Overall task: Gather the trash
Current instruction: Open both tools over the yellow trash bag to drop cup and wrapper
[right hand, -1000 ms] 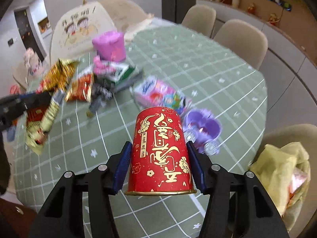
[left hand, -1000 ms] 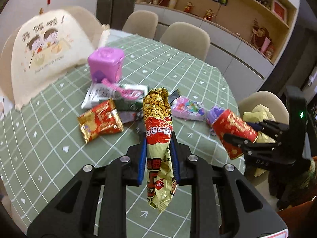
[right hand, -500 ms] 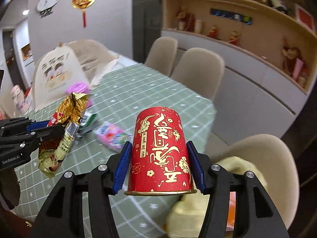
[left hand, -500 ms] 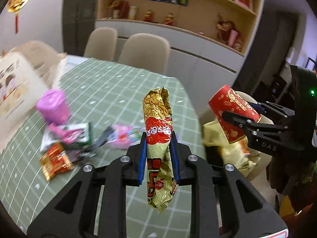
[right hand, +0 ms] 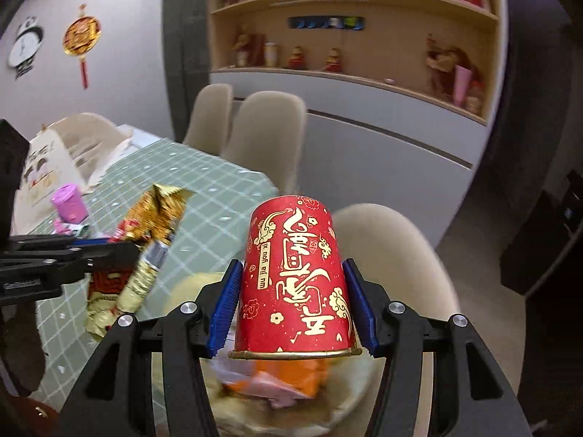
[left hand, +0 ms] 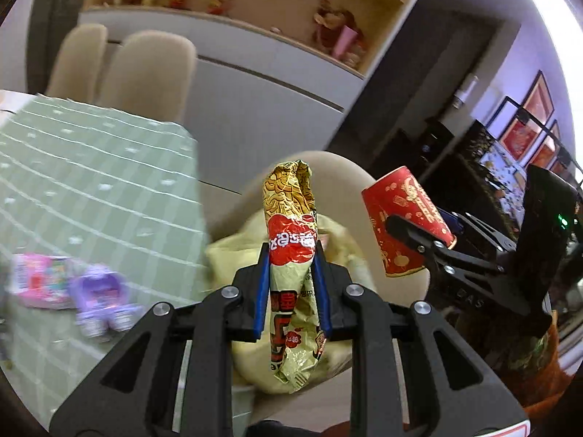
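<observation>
The trash I am carrying comes in two pieces. My left gripper (left hand: 291, 291) has its blue pads pinched nearly together on a long, crumpled gold-and-red foil snack wrapper (left hand: 291, 255), which stands roughly upright between them with its lower end hanging below the fingers. My right gripper (right hand: 291, 306) has its jaws spread wide and pressed against both sides of a red paper cup with gold lettering (right hand: 295, 284), held upside down with its gold-rimmed mouth toward the camera.

Both pieces are off the table and out past its edge, over a beige upholstered chair (right hand: 393, 247) that carries a pale yellow plastic bag (left hand: 251, 349). Through the right wrist view I see the bag's mouth directly under the cup, with orange and pink wrappers (right hand: 277, 382) already inside (blurred, so I cannot say what they are). In the left wrist view the snack wrapper hangs in front of the same bag, and the cup sits to its right, apart from it.

On the round table with the green checked cloth (left hand: 91, 182) some things are left: a purple plastic piece (left hand: 102, 295) and a pink packet (left hand: 36, 280) just beside it near the table's near edge, and, toward the far side, a pink lidded tub (right hand: 69, 202) next to a cream cloth food cover (right hand: 43, 167).
</observation>
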Motion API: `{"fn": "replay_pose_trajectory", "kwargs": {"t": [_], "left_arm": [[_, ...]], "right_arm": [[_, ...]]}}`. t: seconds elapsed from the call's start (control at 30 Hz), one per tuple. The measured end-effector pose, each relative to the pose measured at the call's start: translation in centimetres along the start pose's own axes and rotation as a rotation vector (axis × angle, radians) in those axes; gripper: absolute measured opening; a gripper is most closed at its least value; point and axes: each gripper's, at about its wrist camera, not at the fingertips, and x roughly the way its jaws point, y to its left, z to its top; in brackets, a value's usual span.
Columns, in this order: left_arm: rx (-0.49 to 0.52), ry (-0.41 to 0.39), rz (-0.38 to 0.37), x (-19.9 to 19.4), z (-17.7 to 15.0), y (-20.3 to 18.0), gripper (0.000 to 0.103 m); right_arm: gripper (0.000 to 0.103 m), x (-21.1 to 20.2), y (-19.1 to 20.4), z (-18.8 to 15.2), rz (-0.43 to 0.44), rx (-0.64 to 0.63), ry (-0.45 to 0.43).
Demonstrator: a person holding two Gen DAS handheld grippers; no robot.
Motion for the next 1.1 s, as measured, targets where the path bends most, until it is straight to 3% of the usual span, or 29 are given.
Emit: {"fn": "replay_pose_trajectory", "kwargs": {"t": [0.23,0.37,0.43,0.67,0.77,0.93,1.1], "left_arm": [[-0.005,0.080,-0.080,6.8,0.5,-2.6,0.021],[-0.044,0.123,-0.054,9.1,0.4,-2.1,0.043],[-0.061,0.130,-0.040,9.4,0.3,-1.8,0.045],[-0.066,0.052,0.072,5.7,0.2,-0.6,0.048],[-0.100,0.017,0.133,3.5,0.0,1.0,0.048],[-0.138,-0.021,0.227,0.1,-0.9,3.4,0.049],[-0.180,-0.037,0.291,-2.3,-1.9,5.8,0.052]], "right_arm": [[0.053,0.8,-4.2,-1.4,-0.018,0.051,0.002],[0.053,1.9,-4.8,-2.1,0.011,0.057,0.022],[0.053,2.5,-4.8,-2.5,0.029,0.053,0.032],[0.053,6.4,-3.1,-3.7,0.157,0.076,0.099],[0.053,10.2,-1.1,-4.9,0.199,0.073,0.182],[0.053,15.4,1.7,-6.9,0.216,0.040,0.336],[0.053,16.5,3.1,-7.2,0.203,0.013,0.377]]}}
